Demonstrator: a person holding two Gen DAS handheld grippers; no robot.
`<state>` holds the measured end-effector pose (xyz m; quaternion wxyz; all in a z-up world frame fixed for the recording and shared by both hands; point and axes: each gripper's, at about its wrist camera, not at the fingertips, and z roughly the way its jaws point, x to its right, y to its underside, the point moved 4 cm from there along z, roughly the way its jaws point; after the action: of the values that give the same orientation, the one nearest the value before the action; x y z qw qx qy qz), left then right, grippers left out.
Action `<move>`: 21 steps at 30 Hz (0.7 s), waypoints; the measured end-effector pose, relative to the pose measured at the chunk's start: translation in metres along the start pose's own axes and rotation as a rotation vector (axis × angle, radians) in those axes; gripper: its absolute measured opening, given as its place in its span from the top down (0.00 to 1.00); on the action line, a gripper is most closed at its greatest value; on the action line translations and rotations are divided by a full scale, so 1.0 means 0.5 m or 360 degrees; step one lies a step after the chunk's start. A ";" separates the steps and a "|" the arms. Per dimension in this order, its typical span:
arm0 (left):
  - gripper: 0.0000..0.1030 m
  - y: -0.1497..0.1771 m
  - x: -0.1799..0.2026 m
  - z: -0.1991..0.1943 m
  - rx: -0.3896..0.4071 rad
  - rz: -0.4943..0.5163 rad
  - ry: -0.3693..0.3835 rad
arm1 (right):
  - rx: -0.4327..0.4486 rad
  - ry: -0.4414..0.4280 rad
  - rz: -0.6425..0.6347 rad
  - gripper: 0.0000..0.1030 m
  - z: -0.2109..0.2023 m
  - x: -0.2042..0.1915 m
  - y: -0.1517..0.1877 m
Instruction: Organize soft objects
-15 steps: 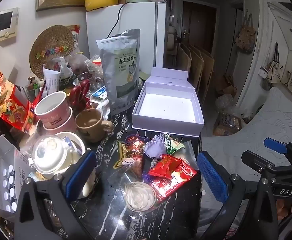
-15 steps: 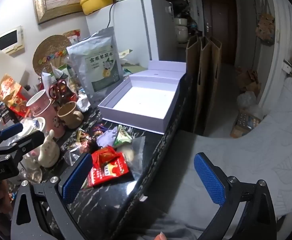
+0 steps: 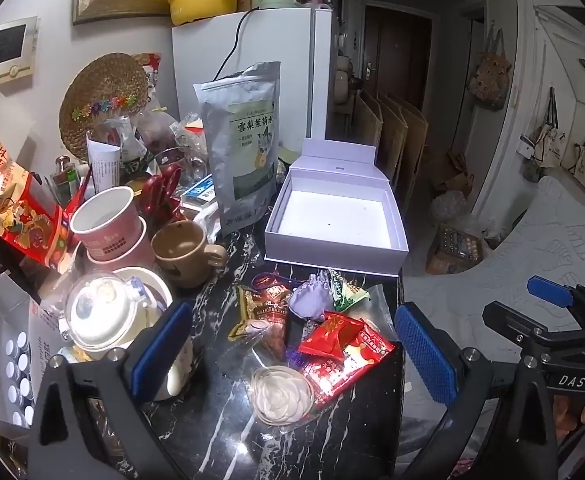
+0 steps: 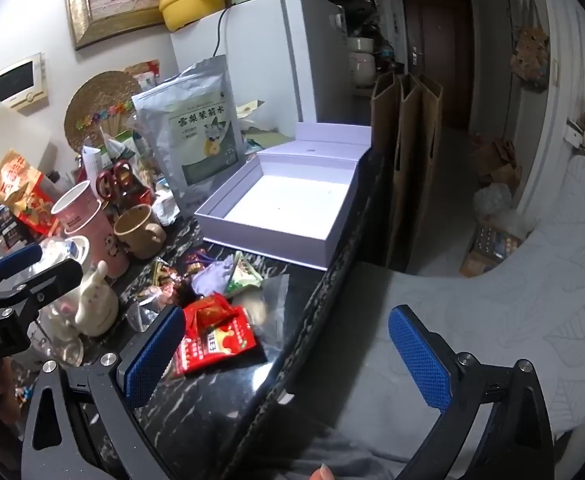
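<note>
**Left wrist view: nothing moved, sorting not yet begun**

Compared with half a second ago, nothing has shifted. The left gripper (image 3: pixel 288 354) hangs above the soft packets (image 3: pixel 312 320), jaws spread wide and empty. The right gripper (image 4: pixel 288 354) is equally wide and empty, beside the table edge (image 4: pixel 324 292). The packets lie heaped on the dark table, just in front of the empty white box (image 3: pixel 334 216). By my judgement the first pick is still ahead.

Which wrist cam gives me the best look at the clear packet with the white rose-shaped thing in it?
The left wrist view. There the rose packet lies unobstructed on the black marble table, just ahead of the open left gripper. In the right wrist view it cannot be clearly made out among the snack wrappers.
</note>
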<state>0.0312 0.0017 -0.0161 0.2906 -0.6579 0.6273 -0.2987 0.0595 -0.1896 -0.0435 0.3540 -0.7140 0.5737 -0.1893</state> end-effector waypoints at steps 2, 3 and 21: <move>0.00 0.003 -0.001 0.000 0.0006 -0.0002 0.0000 | 0.0000 0.0002 -0.0001 0.00 0.000 -0.001 -0.001; 0.00 0.002 0.000 0.000 0.0007 -0.0003 -0.0001 | -0.0001 0.0001 -0.0002 0.00 0.000 -0.002 -0.002; 0.00 0.003 -0.003 0.000 0.0012 -0.0008 0.0006 | -0.0003 0.0005 -0.0007 0.00 0.003 0.001 0.001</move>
<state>0.0302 0.0032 -0.0172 0.2911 -0.6579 0.6251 -0.3029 0.0604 -0.1895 -0.0449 0.3520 -0.7153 0.5729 -0.1905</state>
